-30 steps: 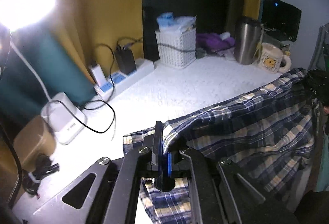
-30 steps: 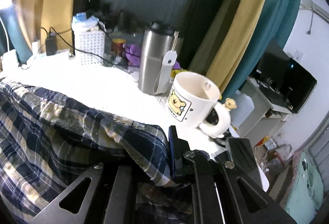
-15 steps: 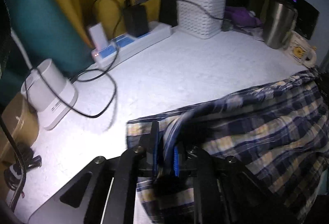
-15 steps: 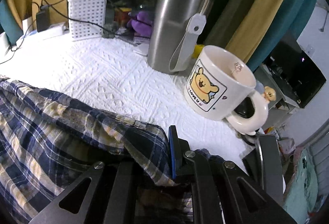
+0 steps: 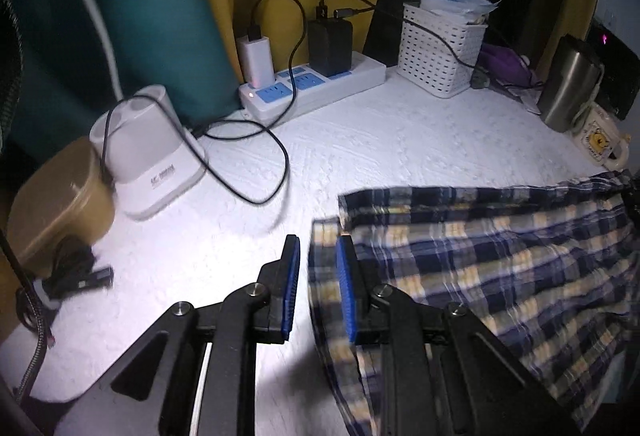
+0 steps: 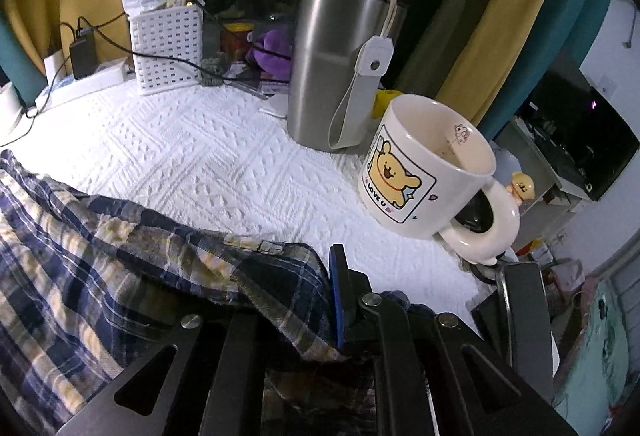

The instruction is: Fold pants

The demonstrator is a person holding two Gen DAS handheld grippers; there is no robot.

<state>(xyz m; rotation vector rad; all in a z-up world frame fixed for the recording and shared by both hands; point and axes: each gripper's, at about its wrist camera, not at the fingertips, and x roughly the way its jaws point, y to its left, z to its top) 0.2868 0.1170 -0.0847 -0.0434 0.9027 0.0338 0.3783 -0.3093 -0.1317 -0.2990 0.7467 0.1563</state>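
Left gripper (image 5: pixel 318 288) opening, pants (image 5: pixel 480 260) edge lying slack between its pads.

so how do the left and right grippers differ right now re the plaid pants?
Left gripper: a gap shows between its blue pads and its jaws are opening; the edge of the plaid pants lies between them, no longer pinched. Right gripper: shut on the plaid pants, cloth bunched against its one visible blue pad. The left has bare white table cover just beside it; the right sits near the bear mug. Both point down at the same garment.
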